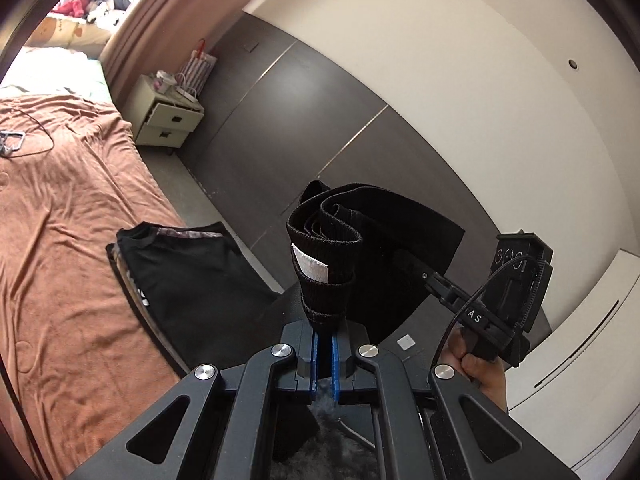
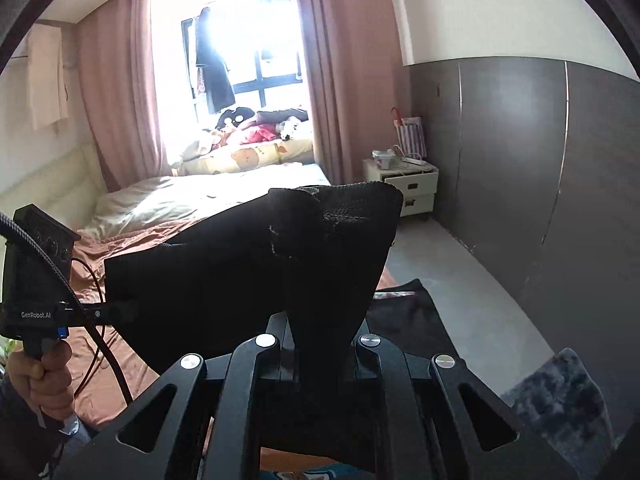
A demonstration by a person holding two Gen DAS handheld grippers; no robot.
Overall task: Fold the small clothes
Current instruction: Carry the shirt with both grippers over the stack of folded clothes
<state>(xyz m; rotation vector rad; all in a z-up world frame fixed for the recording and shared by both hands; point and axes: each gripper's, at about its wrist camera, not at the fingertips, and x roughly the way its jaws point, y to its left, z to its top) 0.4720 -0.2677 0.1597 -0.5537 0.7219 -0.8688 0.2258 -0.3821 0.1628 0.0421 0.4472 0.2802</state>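
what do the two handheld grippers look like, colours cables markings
Both are matte black with silver pivot bolts. The left gripper has blue finger pads. In the other view its handle reads GenRobot.AI, with a braided black cable. The right gripper also trails a thin black cable.

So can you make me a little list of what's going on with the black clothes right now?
held item: black garment, lifted in the air
left gripper: shut on its ribbed band
right gripper: shut on another part of it
white label: on the band
second garment: black, lying flat on the bed
bed cover: orange-brown, wrinkled
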